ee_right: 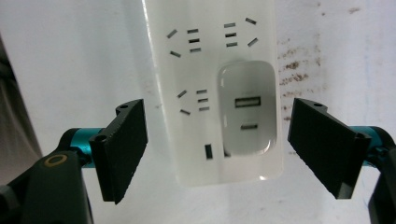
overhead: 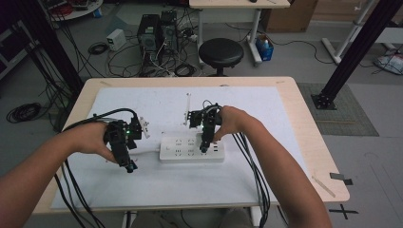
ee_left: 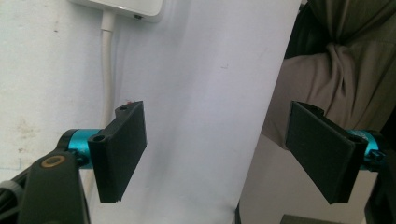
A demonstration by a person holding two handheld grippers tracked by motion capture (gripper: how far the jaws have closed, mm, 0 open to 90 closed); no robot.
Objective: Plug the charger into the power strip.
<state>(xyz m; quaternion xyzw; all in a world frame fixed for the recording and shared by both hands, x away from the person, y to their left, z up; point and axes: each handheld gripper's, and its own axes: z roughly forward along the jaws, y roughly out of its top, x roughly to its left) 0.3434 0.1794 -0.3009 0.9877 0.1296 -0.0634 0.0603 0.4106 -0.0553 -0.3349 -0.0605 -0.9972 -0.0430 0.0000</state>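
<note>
At a wooden table covered by a white sheet, a person works two hand-held grippers over a white power strip; at nine o'clock of the strip, the left gripper hangs over the sheet, tips toward six o'clock, just beside the strip's end and apart from it; in the left gripper view its jaws stand wide apart with nothing between them, bare sheet behind, and the strip's white cable runs down from its corner at twelve o'clock; the strip lies at the centre of the sheet, long side running nine to three; a white USB charger sits plugged into it, two ports facing up; the right gripper points down over the strip's three o'clock half; in the right gripper view its jaws are spread, one on either side of the strip, pads clear of both strip and charger, gripping nothing; dark specks mark the sheet at three o'clock of the charger; beyond the table, at twelve o'clock, stands a black stool.
</note>
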